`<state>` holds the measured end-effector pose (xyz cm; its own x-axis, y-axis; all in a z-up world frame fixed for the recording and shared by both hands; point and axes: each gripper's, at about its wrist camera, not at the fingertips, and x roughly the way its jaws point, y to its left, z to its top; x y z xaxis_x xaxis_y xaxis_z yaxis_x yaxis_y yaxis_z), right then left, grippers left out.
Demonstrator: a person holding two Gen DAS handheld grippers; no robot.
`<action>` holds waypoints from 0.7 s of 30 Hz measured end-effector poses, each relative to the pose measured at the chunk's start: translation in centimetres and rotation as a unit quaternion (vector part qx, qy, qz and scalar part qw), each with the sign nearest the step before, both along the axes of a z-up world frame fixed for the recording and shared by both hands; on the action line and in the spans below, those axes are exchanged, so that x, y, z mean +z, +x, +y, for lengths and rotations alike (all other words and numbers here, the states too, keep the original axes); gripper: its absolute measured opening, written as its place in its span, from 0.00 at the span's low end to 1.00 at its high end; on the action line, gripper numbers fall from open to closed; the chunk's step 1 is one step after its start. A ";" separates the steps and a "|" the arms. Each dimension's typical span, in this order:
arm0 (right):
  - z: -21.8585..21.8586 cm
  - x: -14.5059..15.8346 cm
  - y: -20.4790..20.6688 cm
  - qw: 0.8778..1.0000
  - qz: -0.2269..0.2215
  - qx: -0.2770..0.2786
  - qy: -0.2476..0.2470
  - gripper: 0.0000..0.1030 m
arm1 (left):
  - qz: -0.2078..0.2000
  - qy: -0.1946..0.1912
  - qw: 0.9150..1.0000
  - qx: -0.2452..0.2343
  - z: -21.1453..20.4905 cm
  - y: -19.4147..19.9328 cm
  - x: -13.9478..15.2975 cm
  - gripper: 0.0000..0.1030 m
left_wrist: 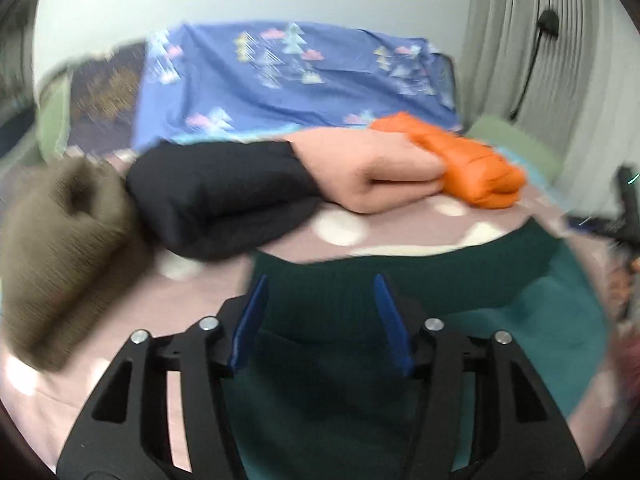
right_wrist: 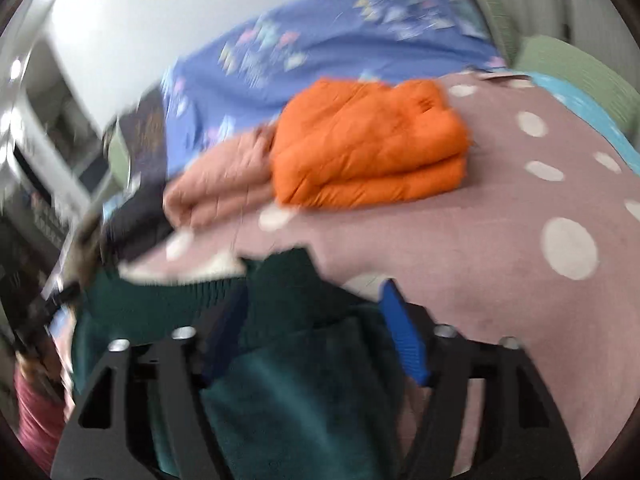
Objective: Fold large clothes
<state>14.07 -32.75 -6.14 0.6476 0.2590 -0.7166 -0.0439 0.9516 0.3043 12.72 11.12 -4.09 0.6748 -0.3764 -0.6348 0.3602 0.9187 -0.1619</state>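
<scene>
Four garments folded, the green one in hand

Across the middle of the left wrist view a row lies folded on the spotted bedspread (left_wrist: 400, 236): olive sweater (left_wrist: 60, 256) at left, black garment (left_wrist: 224, 196), pink garment (left_wrist: 376, 168), orange jacket (left_wrist: 464, 164) at right; the dark green garment (left_wrist: 400, 280) spreads over the lower centre, seemingly not yet folded; the left gripper (left_wrist: 320, 316) hangs over it, fingers wide apart, gripping nothing; the right gripper (right_wrist: 316, 332) is also spread, cloth bunched between its fingers, though blur hides whether it has hold.
</scene>
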 end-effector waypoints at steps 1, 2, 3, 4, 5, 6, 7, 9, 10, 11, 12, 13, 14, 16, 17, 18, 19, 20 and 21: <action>0.9 -0.9 0.5 1.000 0.019 0.015 -0.013 0.71 | 0.007 0.013 1.000 0.002 -0.6 0.0 -0.6 0.57; 1.8 -2.2 1.2 0.999 0.040 0.010 -0.034 0.44 | 0.017 0.042 0.999 0.009 -1.4 0.2 -1.8 0.59; 2.3 -2.7 1.4 0.997 0.049 -0.019 -0.054 0.33 | 0.024 0.081 0.996 0.014 -2.4 0.6 -3.5 0.59; 2.4 -2.1 0.9 0.997 0.033 -0.041 -0.047 0.28 | 0.016 0.094 0.995 0.017 -3.0 0.3 -4.5 0.59; 2.4 -0.9 0.0 0.997 0.009 -0.058 -0.040 0.23 | 0.009 0.094 0.995 0.022 -3.1 0.0 -4.3 0.59; 2.5 0.1 -0.6 0.997 -0.010 -0.068 -0.044 0.22 | 0.006 0.090 0.996 0.024 -2.9 -0.4 -4.0 0.55; 2.9 1.8 -1.5 0.994 -0.043 -0.075 -0.061 0.21 | 0.001 0.079 0.997 0.021 -2.8 -0.9 -3.3 0.55; 3.5 3.0 -1.6 0.990 -0.062 -0.080 -0.097 0.21 | -0.013 0.063 0.998 0.005 -2.7 -1.6 -2.1 0.59; 3.6 2.5 -0.9 0.990 -0.056 -0.079 -0.106 0.21 | -0.021 0.076 0.997 0.001 -3.0 -1.6 -2.1 0.62; 3.5 1.5 -0.2 0.990 -0.042 -0.078 -0.109 0.21 | -0.024 0.103 0.994 0.010 -3.3 -1.3 -2.6 0.67; 3.6 -0.3 0.8 0.990 -0.020 -0.073 -0.115 0.22 | -0.012 0.127 0.992 0.026 -3.6 -0.3 -4.1 0.68; 3.7 -2.7 2.1 0.990 0.014 -0.065 -0.128 0.26 | 0.001 0.114 0.993 0.027 -3.4 0.3 -5.3 0.69; 3.8 -5.0 3.0 0.988 0.037 -0.062 -0.138 0.28 | 0.011 0.093 0.995 0.028 -2.8 0.8 -5.8 0.69; 4.0 -5.0 2.6 0.987 0.028 -0.068 -0.144 0.30 | 0.018 0.069 0.997 0.034 -2.1 0.9 -5.6 0.69; 4.4 -4.3 2.3 0.985 0.019 -0.068 -0.157 0.36 | 0.014 0.074 0.997 0.034 -2.3 0.7 -5.7 0.69; 4.8 -4.0 2.0 0.983 0.014 -0.068 -0.171 0.39 | 0.008 0.080 0.996 0.035 -2.4 0.4 -5.7 0.69; 5.3 -3.7 1.8 0.979 0.007 -0.071 -0.192 0.52 | 0.003 0.082 0.996 0.036 -2.5 0.1 -5.4 0.69; 5.3 -3.3 1.4 0.974 -0.001 -0.079 -0.215 0.58 | 0.001 0.084 0.996 0.037 -2.5 0.2 -5.2 0.68; 5.3 -2.4 0.9 0.973 -0.008 -0.084 -0.213 0.58 | -0.003 0.087 0.995 0.041 -2.5 -0.2 -4.8 0.66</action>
